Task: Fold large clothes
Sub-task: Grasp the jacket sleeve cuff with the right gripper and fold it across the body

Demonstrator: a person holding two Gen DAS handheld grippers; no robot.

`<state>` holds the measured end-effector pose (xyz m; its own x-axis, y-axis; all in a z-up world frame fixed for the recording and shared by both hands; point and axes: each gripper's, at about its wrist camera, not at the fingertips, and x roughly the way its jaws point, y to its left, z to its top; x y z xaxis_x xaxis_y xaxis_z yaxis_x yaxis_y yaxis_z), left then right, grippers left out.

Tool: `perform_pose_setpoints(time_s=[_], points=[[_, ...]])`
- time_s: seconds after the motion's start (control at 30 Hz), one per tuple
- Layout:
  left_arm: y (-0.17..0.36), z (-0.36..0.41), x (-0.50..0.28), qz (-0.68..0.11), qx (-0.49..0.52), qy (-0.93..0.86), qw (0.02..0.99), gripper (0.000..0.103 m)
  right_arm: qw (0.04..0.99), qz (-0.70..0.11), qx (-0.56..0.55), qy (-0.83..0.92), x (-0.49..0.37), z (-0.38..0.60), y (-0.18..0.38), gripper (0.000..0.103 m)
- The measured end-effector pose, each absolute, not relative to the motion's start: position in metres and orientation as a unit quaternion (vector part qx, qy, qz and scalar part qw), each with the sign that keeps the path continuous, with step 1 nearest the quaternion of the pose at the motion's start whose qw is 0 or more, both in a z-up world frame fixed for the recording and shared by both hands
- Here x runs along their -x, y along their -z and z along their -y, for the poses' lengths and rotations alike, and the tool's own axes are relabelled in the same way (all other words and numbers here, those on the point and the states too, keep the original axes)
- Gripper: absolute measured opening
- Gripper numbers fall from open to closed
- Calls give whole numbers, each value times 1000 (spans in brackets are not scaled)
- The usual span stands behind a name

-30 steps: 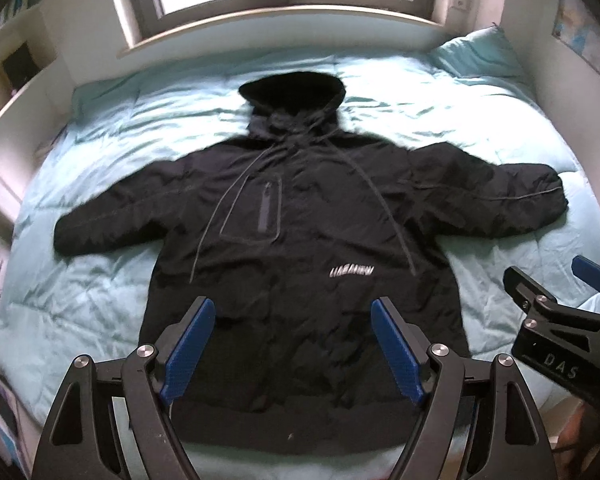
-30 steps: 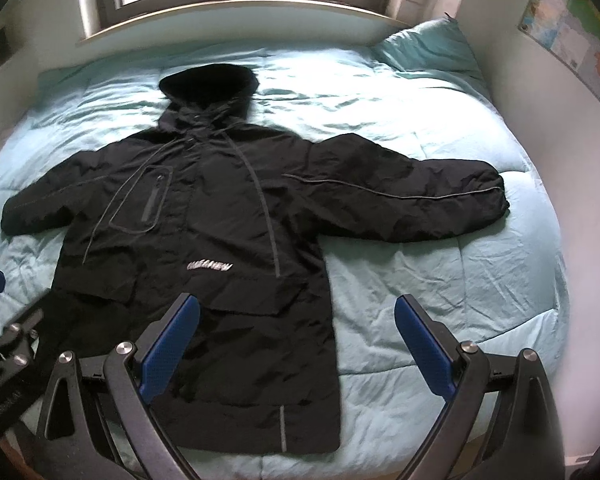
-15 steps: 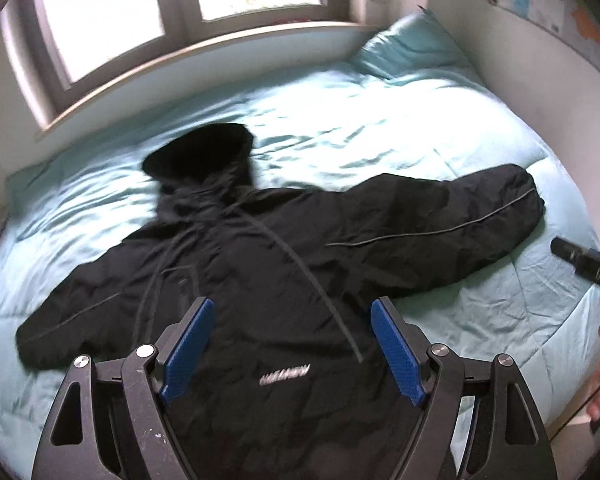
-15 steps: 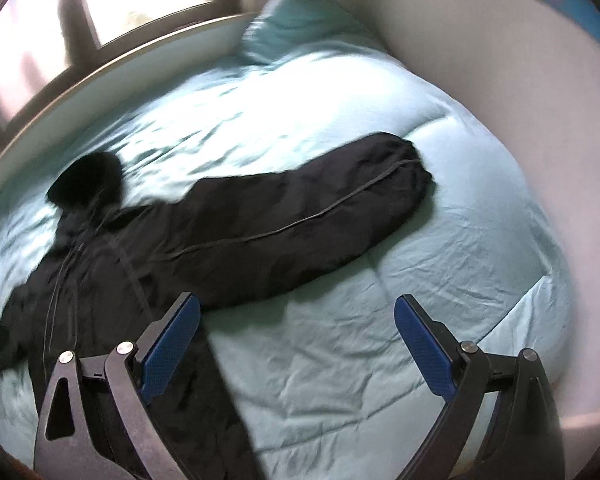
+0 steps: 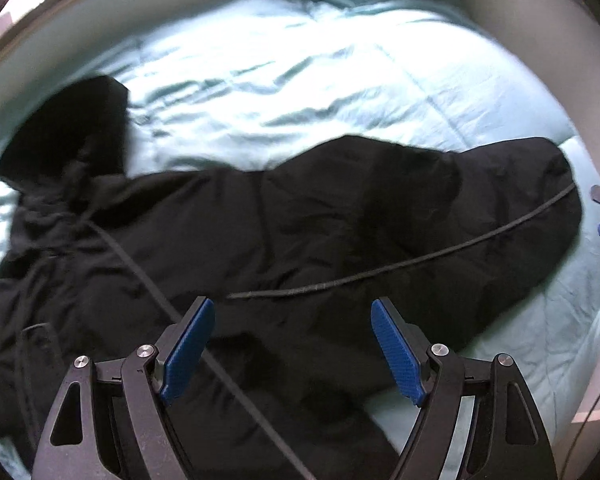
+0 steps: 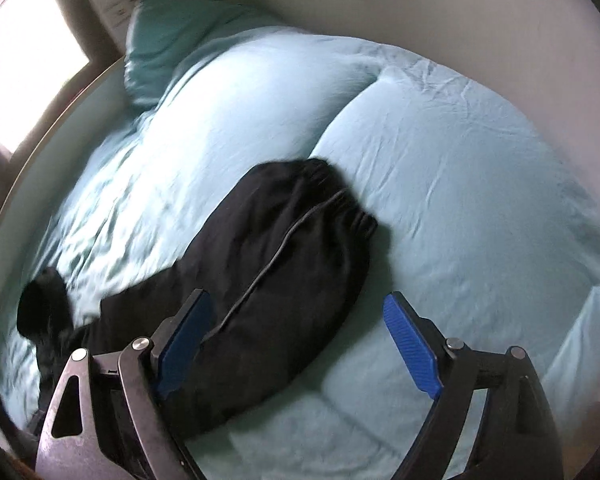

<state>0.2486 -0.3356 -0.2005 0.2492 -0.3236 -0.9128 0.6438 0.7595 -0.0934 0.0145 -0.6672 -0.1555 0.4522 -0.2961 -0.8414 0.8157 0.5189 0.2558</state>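
1. Spread flat on the bed, the black hooded jacket lies front side up on the pale turquoise duvet, with its hood toward the upper left of the left wrist view and one long sleeve stretched out toward the wall side.
2. A thin grey piping line runs along that sleeve to its gathered cuff, which rests on the duvet well short of the wall.
3. A cord or seam line slants down across the jacket's chest in the left wrist view; the picture is blurred there, so finer detail cannot be told.
4. Above the jacket's shoulder and upper chest hangs the left gripper, its blue pads standing wide apart with nothing between them; it touches no cloth.
5. Over the near part of the sleeve and the bare duvet beside it hangs the right gripper, with one pad in front of the sleeve and the other in front of the duvet; its jaws stand apart and have just been closing a little, with nothing held between them.
6. At the right edge of the left wrist view a blue pad tip and a bit of black frame of the right gripper show just beyond the cuff.
7. A darker teal pillow lies at the head corner of the bed, beside the window and against the plain wall.
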Motion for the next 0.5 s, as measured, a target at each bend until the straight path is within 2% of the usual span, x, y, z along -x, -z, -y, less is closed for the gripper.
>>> perform_pose_setpoints(time_s=[0.13,0.3,0.37,0.4,0.43,0.5], points=[[234,359,-264,-547,-162,311,761,81,764,-391,-364,361,-21,699,181,88],[249,376,-263,-557,-166,328,745,81,754,-393,-399,342,-30,721,206,88],[253,381,-260,-558,-171,333,741,81,768,-383,-401,319,-34,716,201,58],[254,383,-259,-557,-174,336,739,81,780,-375,-409,289,-35,711,194,31],[254,384,-257,-555,-175,339,739,81,789,-364,-413,274,-33,707,187,24],[254,383,-257,-555,-170,343,739,81,813,-340,-382,278,-22,692,163,22]])
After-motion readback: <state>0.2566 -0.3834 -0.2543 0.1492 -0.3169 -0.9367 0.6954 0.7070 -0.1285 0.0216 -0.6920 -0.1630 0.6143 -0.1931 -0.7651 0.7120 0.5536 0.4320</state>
